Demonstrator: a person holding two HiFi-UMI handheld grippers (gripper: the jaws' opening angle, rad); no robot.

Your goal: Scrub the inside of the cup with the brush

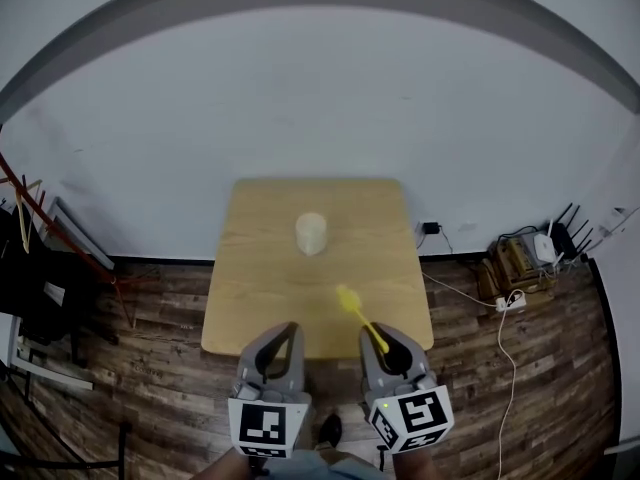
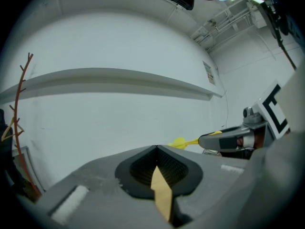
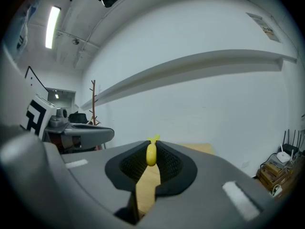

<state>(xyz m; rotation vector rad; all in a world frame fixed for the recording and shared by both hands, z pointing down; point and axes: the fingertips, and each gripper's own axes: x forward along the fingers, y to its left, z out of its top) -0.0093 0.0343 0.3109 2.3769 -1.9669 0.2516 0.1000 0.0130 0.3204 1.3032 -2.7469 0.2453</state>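
A pale cup (image 1: 311,233) stands upright toward the far middle of the wooden table (image 1: 250,298). My right gripper (image 1: 386,345) hovers at the table's near edge, shut on the handle of a yellow brush (image 1: 353,305) whose head points forward over the table, short of the cup. In the right gripper view the brush handle (image 3: 151,154) sits pinched between the pads. My left gripper (image 1: 289,330) is beside it at the near edge, shut with nothing in it. From the left gripper view the jaws are closed together, and the brush head (image 2: 180,142) shows to the right.
A red coat rack (image 1: 45,218) and dark furniture stand at the left. Cables, a power strip and a router (image 1: 530,253) lie on the wooden floor at the right. A white wall rises behind the table.
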